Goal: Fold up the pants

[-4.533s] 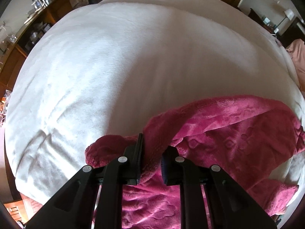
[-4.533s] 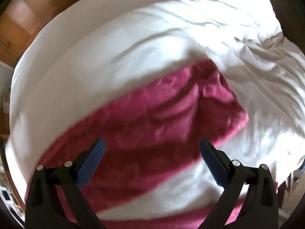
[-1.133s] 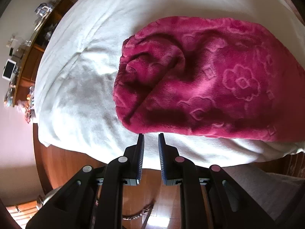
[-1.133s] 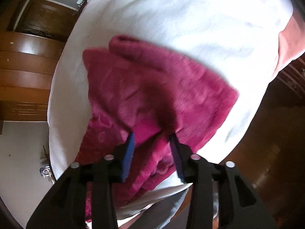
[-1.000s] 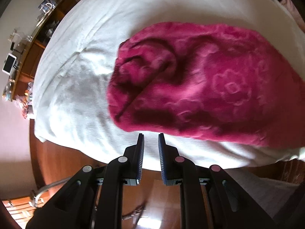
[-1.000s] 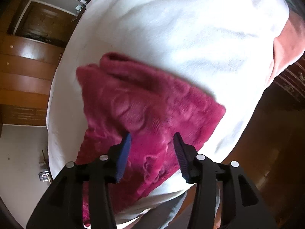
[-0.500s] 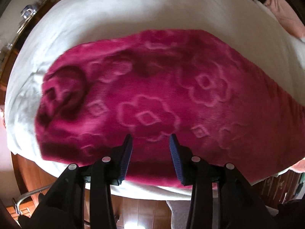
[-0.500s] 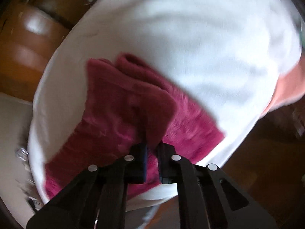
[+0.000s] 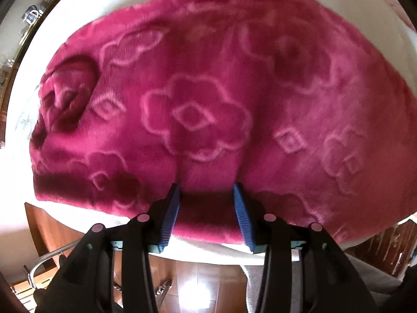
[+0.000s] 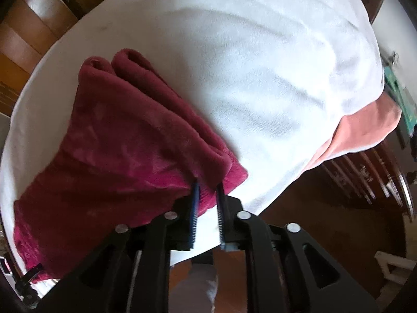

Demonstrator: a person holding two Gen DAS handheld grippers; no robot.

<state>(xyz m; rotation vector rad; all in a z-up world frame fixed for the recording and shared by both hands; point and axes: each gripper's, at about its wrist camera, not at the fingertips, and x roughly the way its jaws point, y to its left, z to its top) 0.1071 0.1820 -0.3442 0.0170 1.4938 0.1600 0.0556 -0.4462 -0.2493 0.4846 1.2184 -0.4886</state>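
Observation:
The magenta fleece pants (image 9: 198, 109), embossed with flowers, lie folded on the white bed cover (image 9: 86, 13). My left gripper (image 9: 206, 189) points straight down over their near edge. Its jaws are opening and straddle a strip of that edge without squeezing it. In the right wrist view the pants (image 10: 125, 140) run from the far left toward me. Their near corner is drawn up into my right gripper (image 10: 208, 186). That gripper's jaws stand narrow and are opening slightly, with the corner still pinched between the blue pads.
The bed cover (image 10: 260, 65) stretches away on the right, with a salmon cloth (image 10: 365, 133) at its right edge. Wooden floor (image 9: 208, 274) and a person's grey trouser leg (image 9: 365, 281) lie below the bed's near edge. A cluttered shelf (image 9: 28, 15) stands at the far left.
My left gripper came in from the bed's edge, sank onto the pants and parted its jaws around the near edge. My right gripper rolled, closed, then parted a little on the corner.

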